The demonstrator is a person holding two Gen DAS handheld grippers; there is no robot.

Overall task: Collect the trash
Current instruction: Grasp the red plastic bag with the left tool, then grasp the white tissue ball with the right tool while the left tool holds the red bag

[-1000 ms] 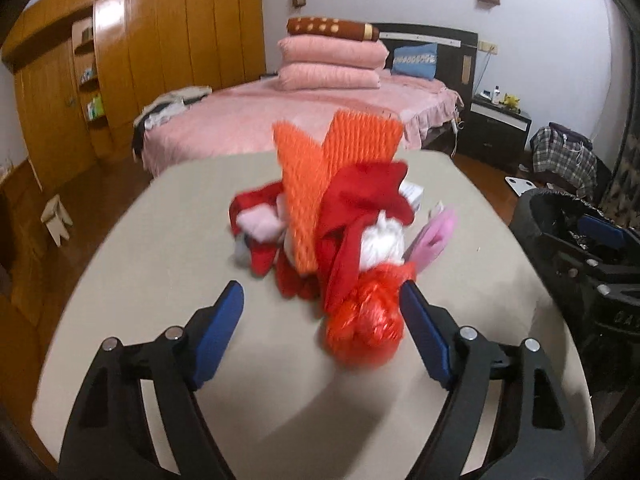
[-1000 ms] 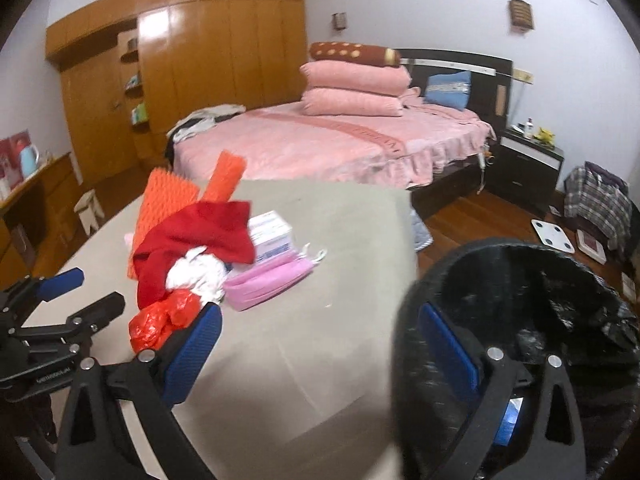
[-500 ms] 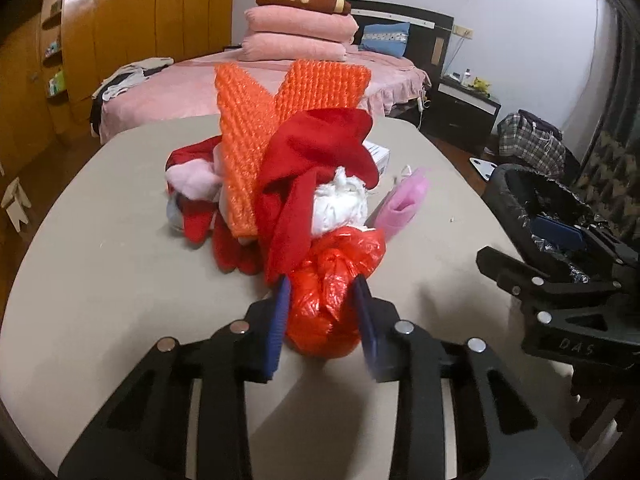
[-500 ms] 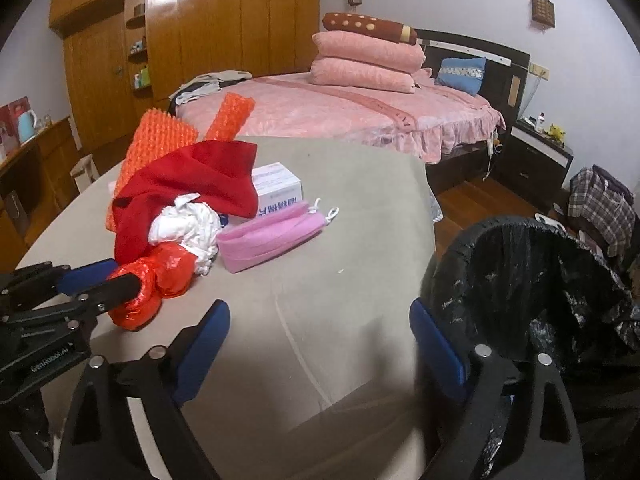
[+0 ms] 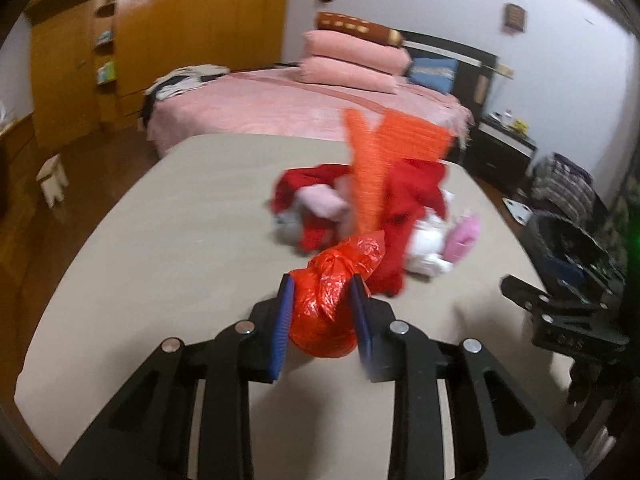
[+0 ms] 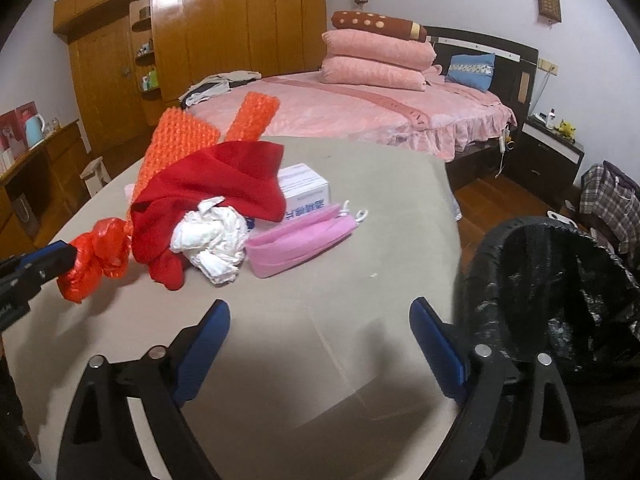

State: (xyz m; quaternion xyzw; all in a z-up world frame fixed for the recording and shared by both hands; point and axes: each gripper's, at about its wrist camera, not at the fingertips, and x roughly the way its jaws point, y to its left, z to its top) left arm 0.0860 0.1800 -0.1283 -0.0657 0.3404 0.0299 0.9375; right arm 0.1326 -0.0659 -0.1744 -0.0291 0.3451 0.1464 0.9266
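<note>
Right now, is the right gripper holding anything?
No, the right gripper stands wide open over bare table, with nothing between its blue pads.

The white cardboard box (image 6: 305,189) on the beige counter (image 6: 380,216), behind the pink pouch (image 6: 300,240), carries blue printed characters on its near side, too small and distorted to read. The black gripper body (image 5: 576,340) at the right shows faint embossed letters, apparently "DAS".
</note>
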